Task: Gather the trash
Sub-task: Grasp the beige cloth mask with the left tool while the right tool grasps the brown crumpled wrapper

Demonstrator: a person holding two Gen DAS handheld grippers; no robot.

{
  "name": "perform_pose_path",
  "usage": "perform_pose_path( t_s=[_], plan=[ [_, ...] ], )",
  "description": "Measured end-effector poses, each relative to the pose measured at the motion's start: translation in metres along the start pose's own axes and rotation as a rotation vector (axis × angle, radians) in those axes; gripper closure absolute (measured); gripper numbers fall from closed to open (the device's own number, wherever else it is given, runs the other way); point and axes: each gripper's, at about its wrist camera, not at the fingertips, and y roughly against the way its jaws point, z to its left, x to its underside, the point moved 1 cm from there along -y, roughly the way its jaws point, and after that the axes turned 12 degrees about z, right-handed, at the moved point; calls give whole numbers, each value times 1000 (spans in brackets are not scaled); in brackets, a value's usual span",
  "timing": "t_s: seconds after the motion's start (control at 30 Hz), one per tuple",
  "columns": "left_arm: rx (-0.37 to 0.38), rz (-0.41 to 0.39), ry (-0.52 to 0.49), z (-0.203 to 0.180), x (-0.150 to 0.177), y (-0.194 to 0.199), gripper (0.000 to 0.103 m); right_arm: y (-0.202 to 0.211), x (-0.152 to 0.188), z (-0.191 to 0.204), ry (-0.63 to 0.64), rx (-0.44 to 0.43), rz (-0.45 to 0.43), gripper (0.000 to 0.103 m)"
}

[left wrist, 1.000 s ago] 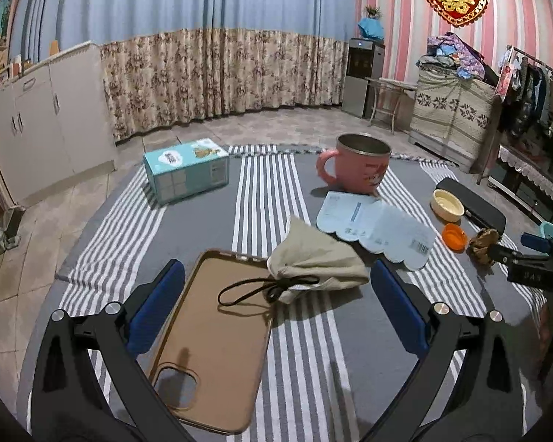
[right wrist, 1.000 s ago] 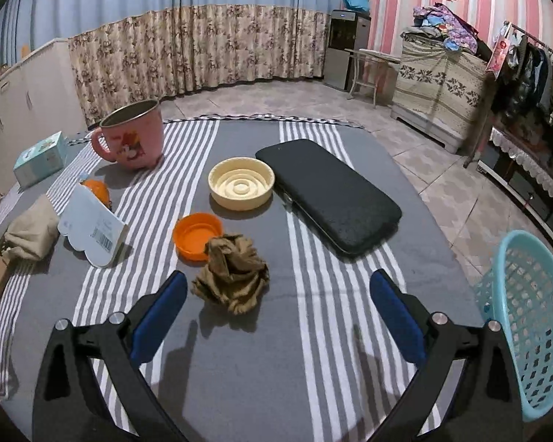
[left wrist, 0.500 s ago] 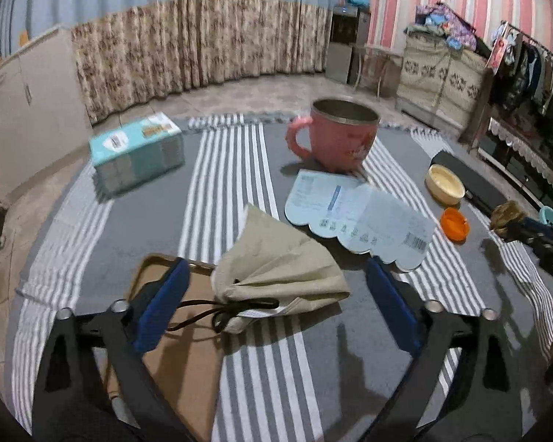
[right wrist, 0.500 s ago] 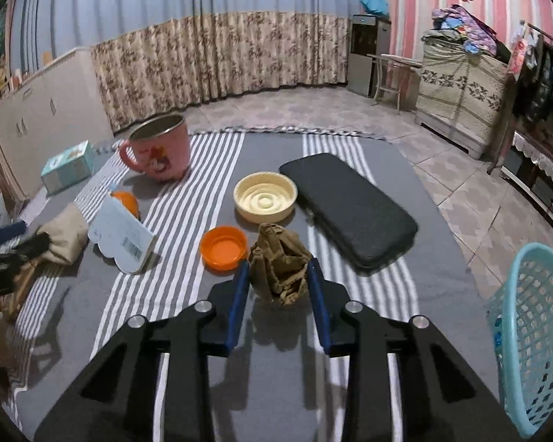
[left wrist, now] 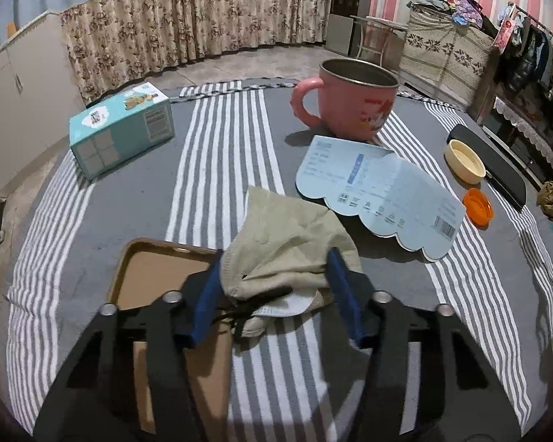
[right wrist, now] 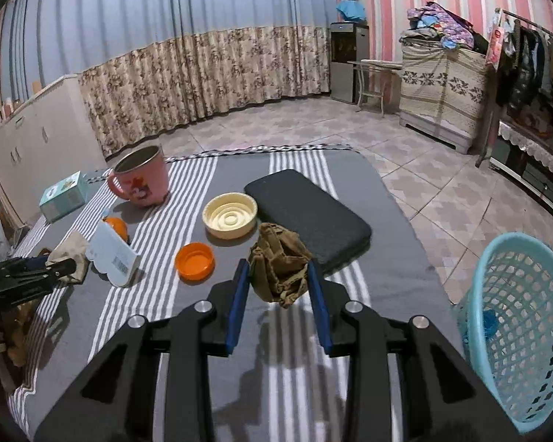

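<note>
1. Beige cloth, soft and creased, fills the space between my left gripper's point(left wrist: 274, 287) blue pads: it is a used face mask point(left wrist: 291, 250) with a dark ear loop and a pale inner lining showing at its near edge.
2. My left jaws have just been closing, and both pads now touch the mask's flanks, about half shut around it.
3. That mask lies partly over the top corner of a tan phone case point(left wrist: 158, 287), a shallow smooth tray shape with a raised rim, flat on the table.
4. My right gripper point(right wrist: 279, 291) has its jaws narrowed to roughly a third and pressed on a crumpled brown paper wad point(right wrist: 279, 263), stiff and full of folds.
5. I see that wad lifted clear of the cloth, its shadow falling on the stripes below, just in front of a black padded case point(right wrist: 309, 213) with rounded corners.
6. Grey-and-white striped fabric covers the table point(right wrist: 387, 258).
7. Near the wad sit an orange plastic lid point(right wrist: 195, 260) and a cream ribbed round dish point(right wrist: 230, 215).
8. A glossy scalloped-edge card point(left wrist: 379, 199) with a barcode lies beside the mask, curling up off the cloth.
9. Behind it stands a pink mug point(left wrist: 350, 101) with a metal interior, and to the left a teal cardboard box point(left wrist: 123, 127).
10. A turquoise plastic lattice basket point(right wrist: 520, 328) stands off the table's right edge.
</note>
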Motion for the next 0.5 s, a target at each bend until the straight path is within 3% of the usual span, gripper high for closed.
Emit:
perform_pose_path(
  t_s=[0.03,0.13,0.5],
  plan=[
    [-6,-6,-7,0,0,2,71,2,0,-3,-7,1,-5,70],
    [-11,-20,-18,1,-2,12,78,8,-1,-15,-36,-2,-23,70],
    [-76,-103,-26,-2,2,65,83,27,7,-58,-116,-3,-61,70]
  ],
)
